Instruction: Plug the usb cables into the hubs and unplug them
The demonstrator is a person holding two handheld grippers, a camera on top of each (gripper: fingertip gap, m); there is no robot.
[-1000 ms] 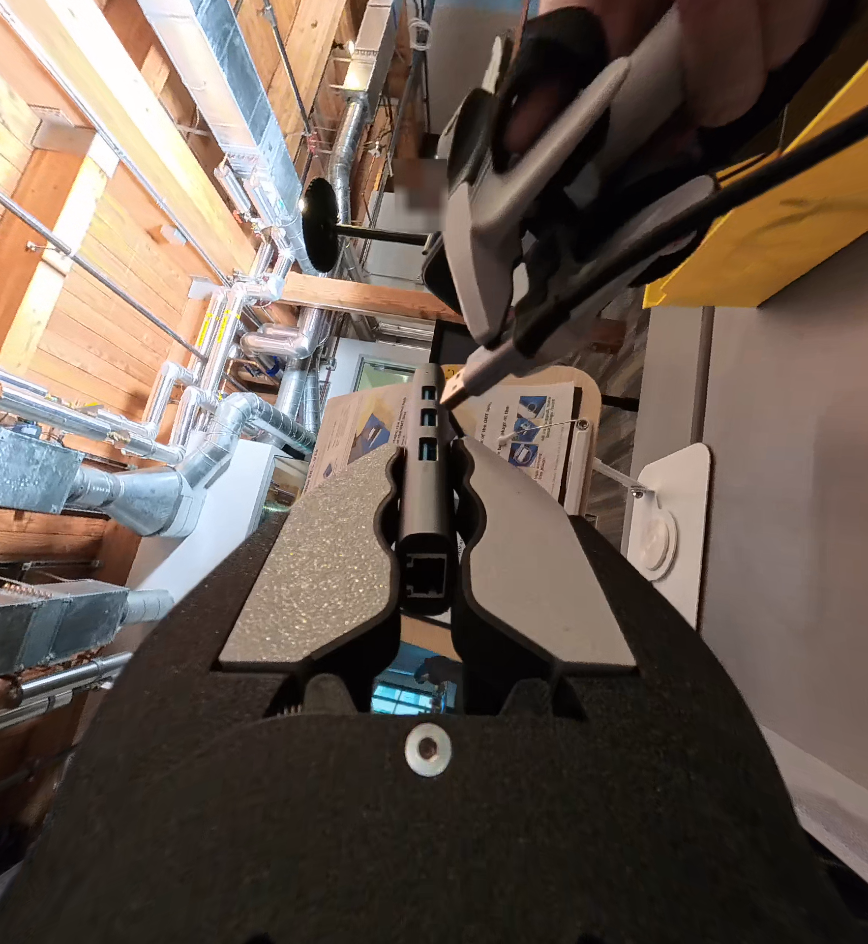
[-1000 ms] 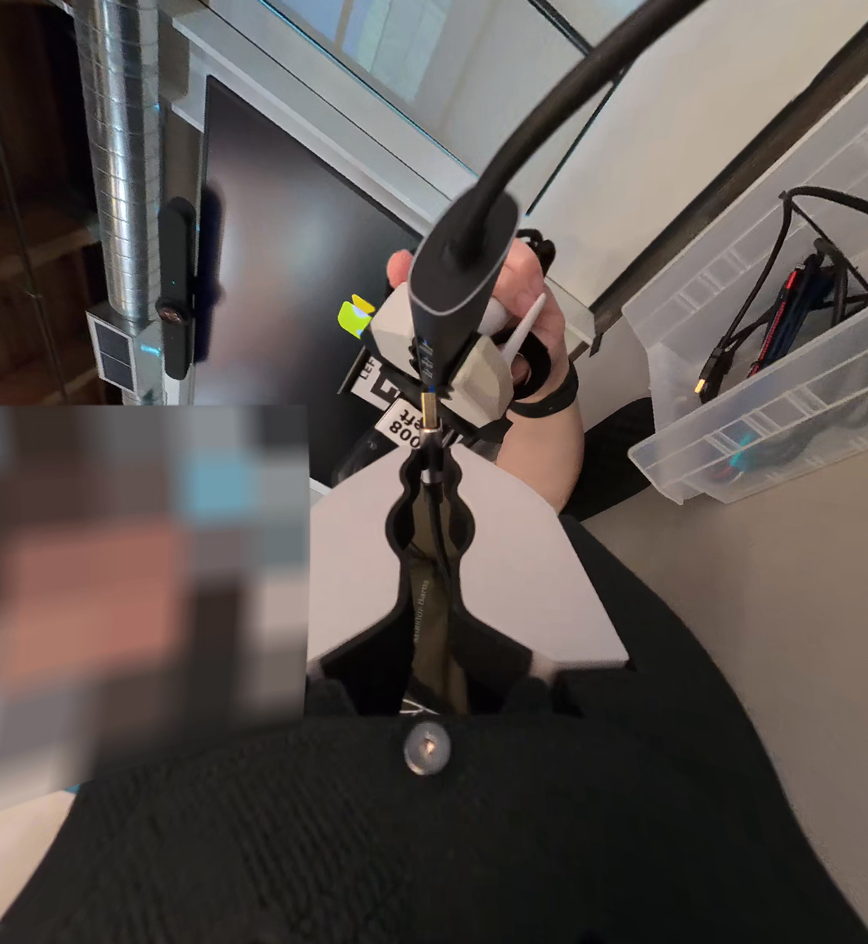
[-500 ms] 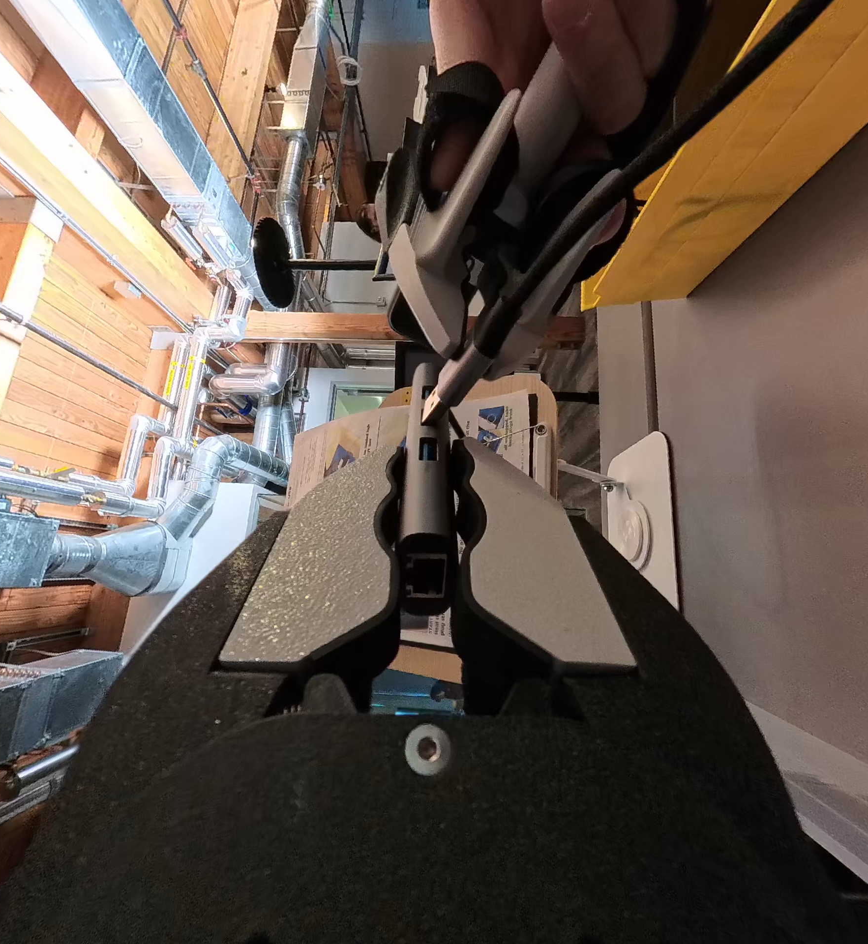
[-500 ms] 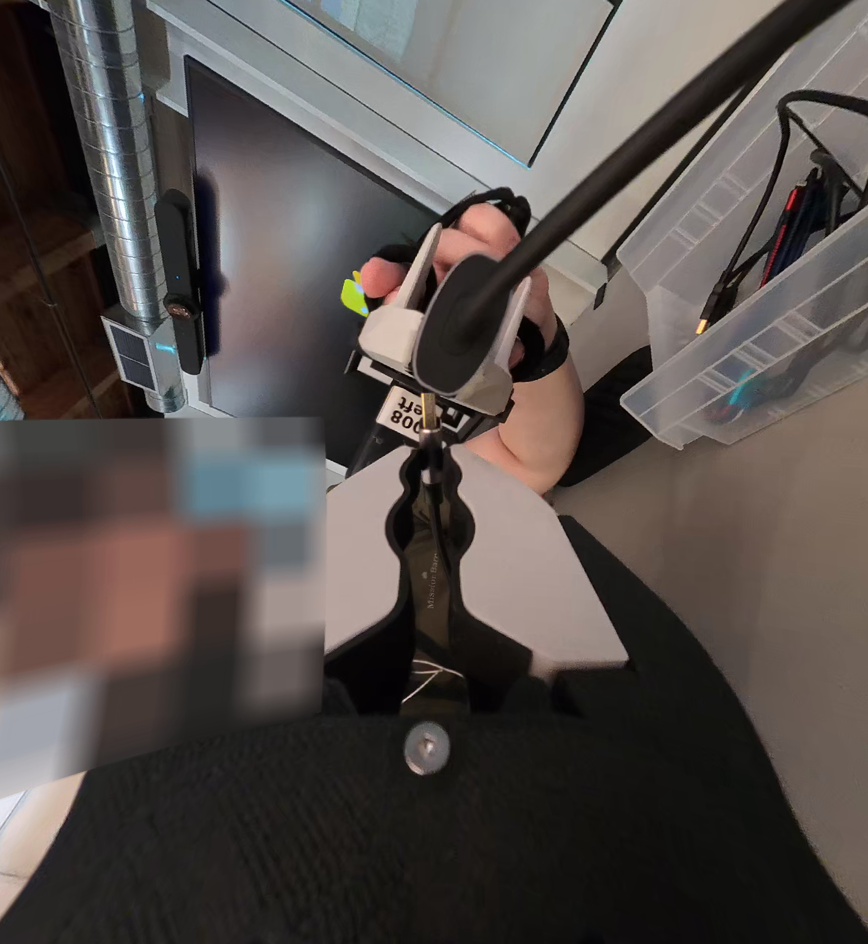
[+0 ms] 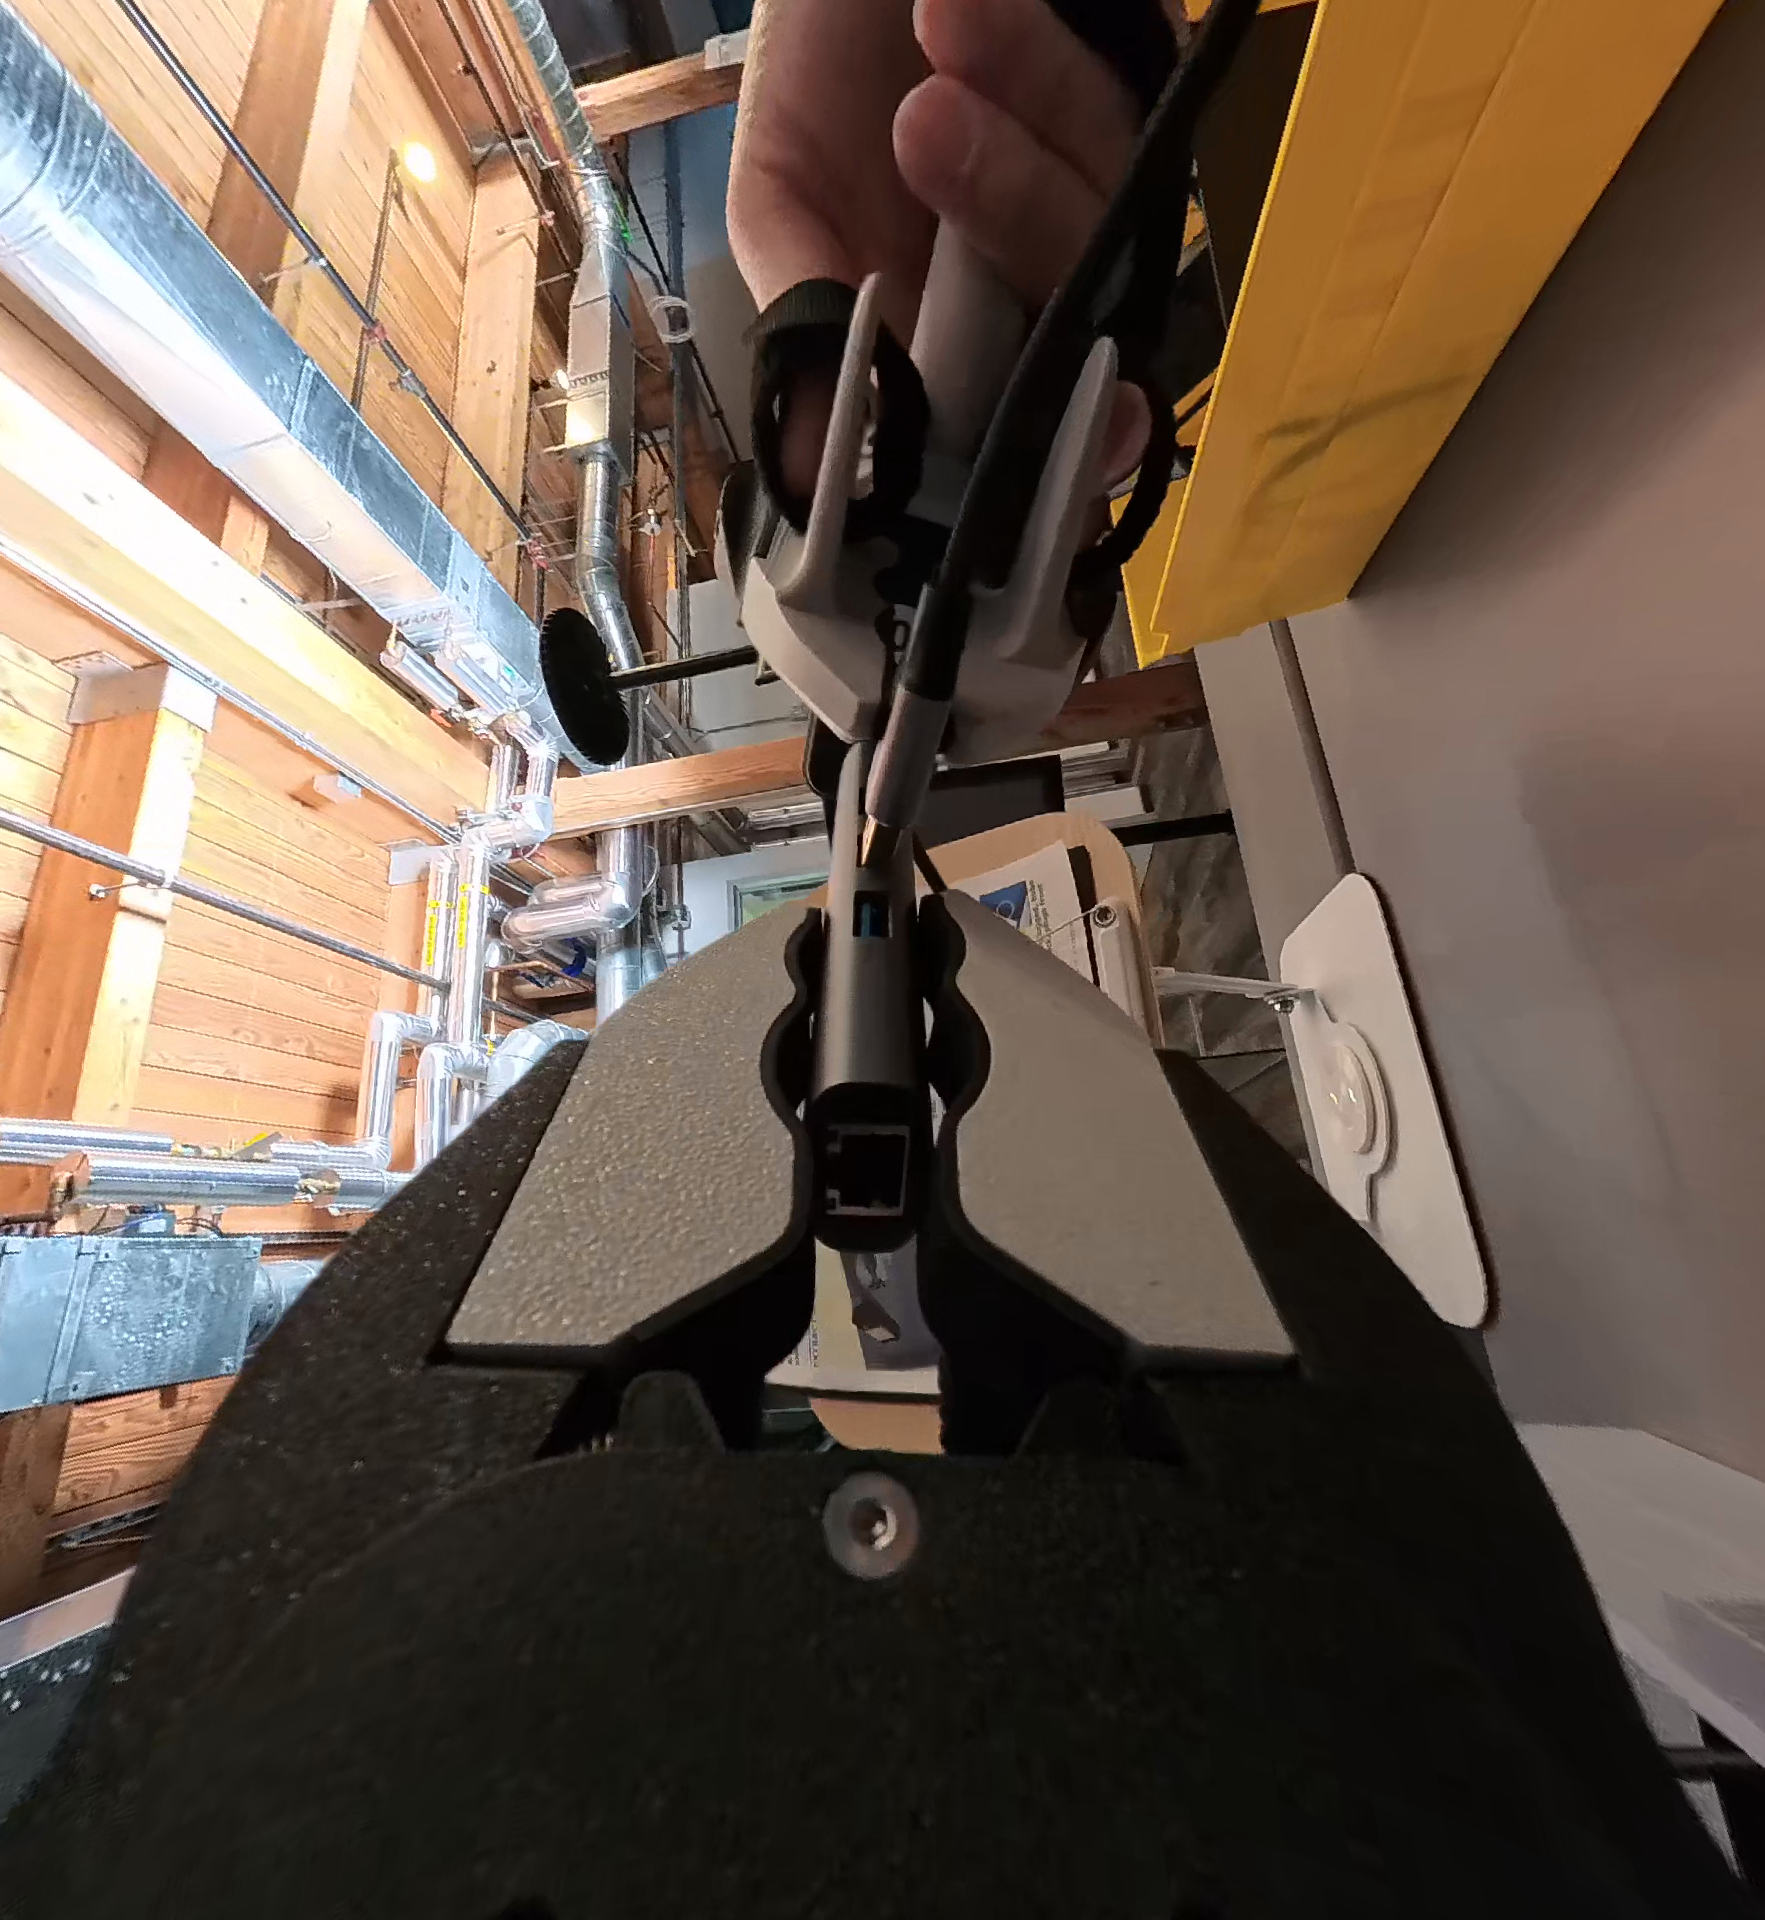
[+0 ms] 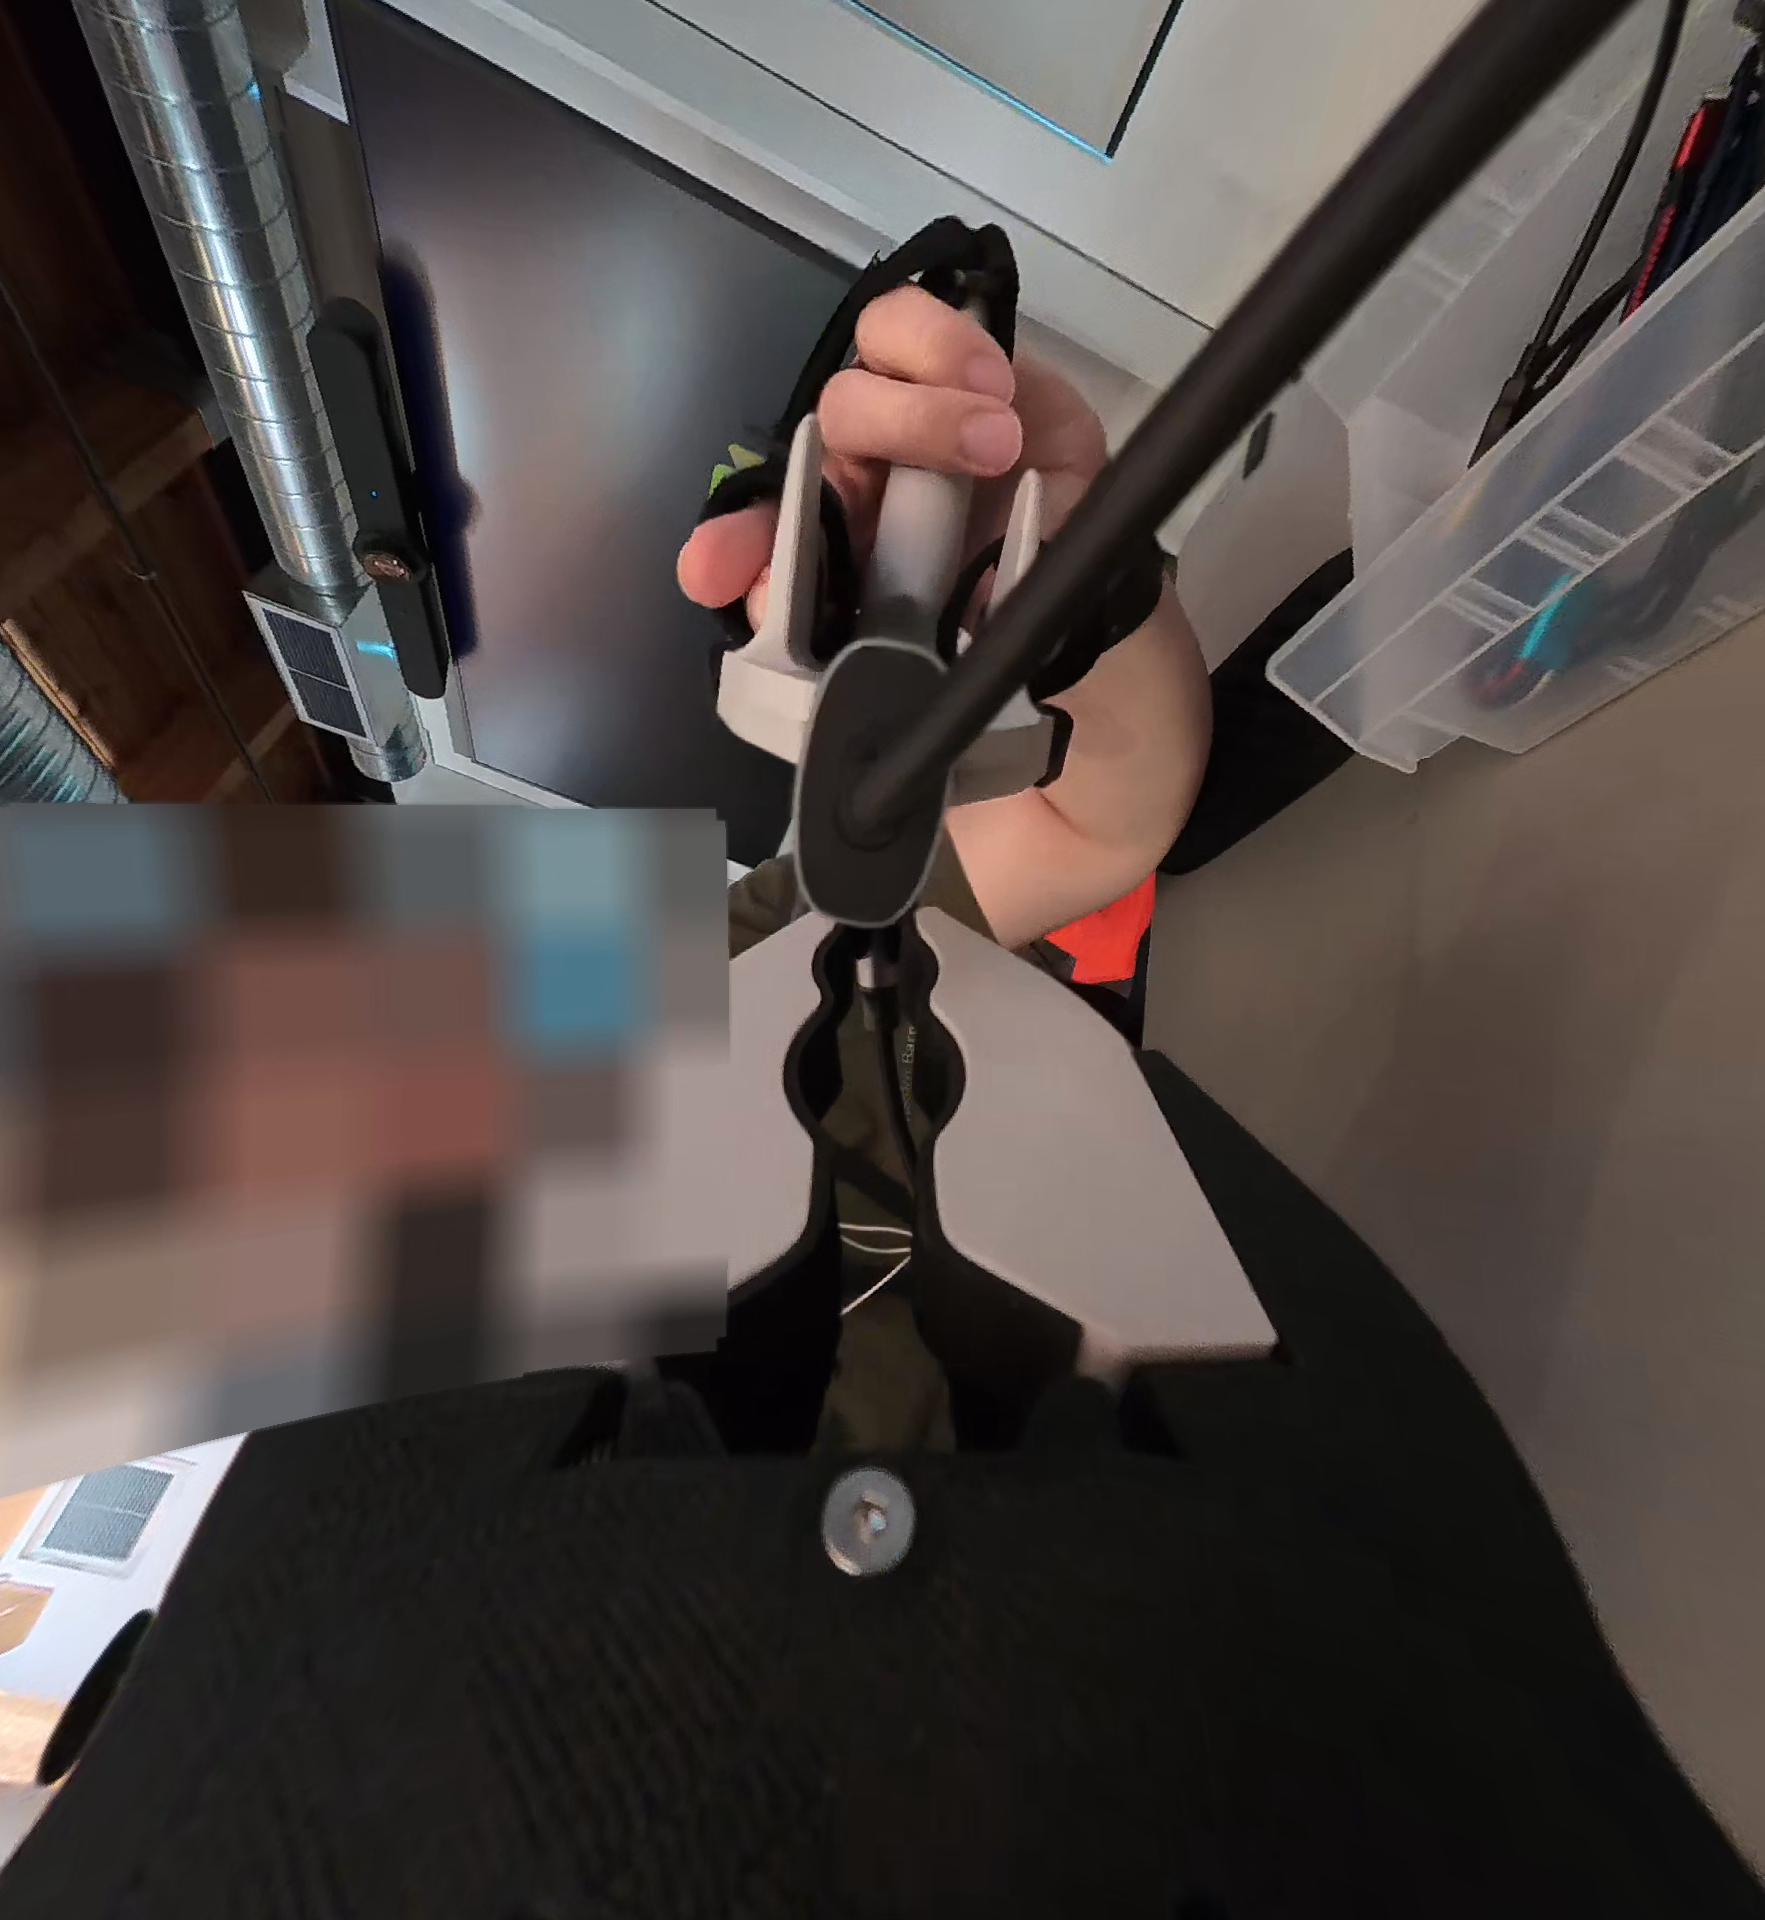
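Left wrist view: the left tongs (image 5: 862, 971) clamp a dark hub (image 5: 860, 1091), its far end hidden behind the right tongs (image 5: 883, 821), whose cable plug (image 5: 893, 774) tip meets the hub's side.

Right wrist view: the right tongs (image 6: 873, 961) pinch the thin cable (image 6: 893, 1049); the plug is hidden behind the hub (image 6: 862, 821), beyond which a hand (image 6: 945, 499) grips the left handle.
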